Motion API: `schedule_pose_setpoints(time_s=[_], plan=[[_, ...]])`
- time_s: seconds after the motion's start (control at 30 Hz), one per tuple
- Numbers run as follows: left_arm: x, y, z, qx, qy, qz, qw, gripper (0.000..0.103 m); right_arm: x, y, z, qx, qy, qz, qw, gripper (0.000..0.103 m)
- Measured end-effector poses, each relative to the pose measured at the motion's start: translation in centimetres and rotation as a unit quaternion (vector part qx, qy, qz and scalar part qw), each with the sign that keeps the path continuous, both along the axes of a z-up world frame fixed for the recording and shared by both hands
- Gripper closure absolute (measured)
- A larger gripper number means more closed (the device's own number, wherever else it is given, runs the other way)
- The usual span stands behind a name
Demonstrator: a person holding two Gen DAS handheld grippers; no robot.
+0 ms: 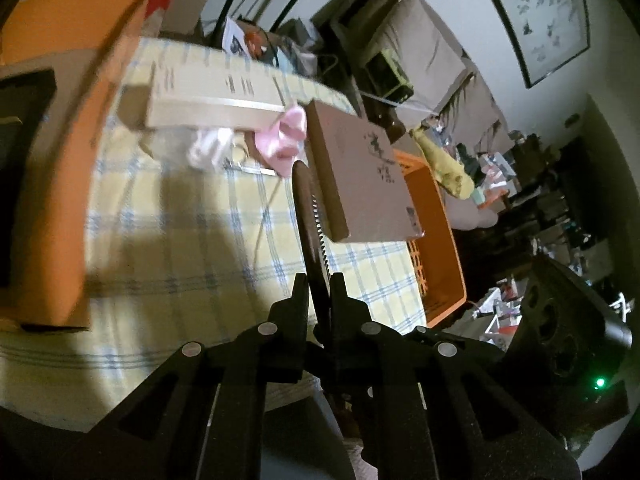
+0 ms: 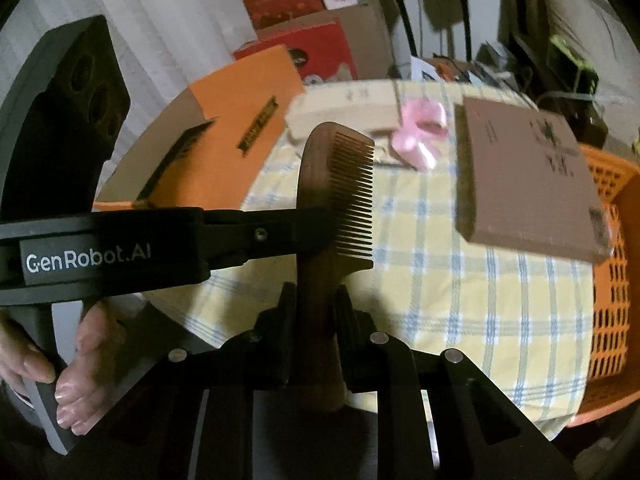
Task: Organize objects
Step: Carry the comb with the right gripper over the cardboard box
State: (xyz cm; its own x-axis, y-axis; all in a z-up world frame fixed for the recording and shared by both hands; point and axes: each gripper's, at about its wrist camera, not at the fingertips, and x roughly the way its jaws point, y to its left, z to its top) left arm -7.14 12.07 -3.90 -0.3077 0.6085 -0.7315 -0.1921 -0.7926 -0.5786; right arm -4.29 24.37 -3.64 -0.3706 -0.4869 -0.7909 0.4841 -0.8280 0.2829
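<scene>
Checked tablecloth (image 2: 440,280) | dark wooden comb (image 2: 320,208), fine teeth, upright

Your grippers are matte black — angular linkages, round silver pivot pins; the left gripper (image 2: 320,236) reads "GenRobot.AI" in white — the right gripper's (image 2: 316,300) housing shows a green light.

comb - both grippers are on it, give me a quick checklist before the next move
1. Right gripper shut on the comb handle: ok.
2. Left gripper shut on the comb's spine: ok.
3. Comb teeth look intact, no pad pressing on them: ok.
4. Orange basket opening free: not ok, the brown box seems to lie across part of it.
5. Pink ribbon away from the comb: ok.
6. Where the comb belongs: cannot tell.
</scene>
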Motion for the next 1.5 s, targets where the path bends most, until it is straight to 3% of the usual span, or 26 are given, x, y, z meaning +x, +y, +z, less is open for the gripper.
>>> schedule_pose_setpoints(time_s=[0.3, 0.67, 1.13, 1.5], plan=[[-1.2, -5.1, 5.0, 0.002, 0.033, 0.031, 0.999, 0.093, -2.0, -5.3, 4.6, -0.015, 0.002, 0.04, 0.999, 0.085], [-4.0, -13.0, 7.1, -0.021, 0.037, 0.079, 0.996, 0.094, -5.4, -14.0, 6.0, -0.037, -0.036, 0.086, 0.995, 0.085], [-7.9, -20.4, 4.6, -0.043, 0.0, 0.11, 0.993, 0.094, -8.9, -22.4, 4.2, -0.039, -0.075, 0.097, 0.992, 0.085], [-11.9, -22.6, 0.0, -0.061, -0.051, 0.093, 0.9924, 0.094, -12.1, -25.6, -0.6, -0.032, -0.132, 0.071, 0.988, 0.085]])
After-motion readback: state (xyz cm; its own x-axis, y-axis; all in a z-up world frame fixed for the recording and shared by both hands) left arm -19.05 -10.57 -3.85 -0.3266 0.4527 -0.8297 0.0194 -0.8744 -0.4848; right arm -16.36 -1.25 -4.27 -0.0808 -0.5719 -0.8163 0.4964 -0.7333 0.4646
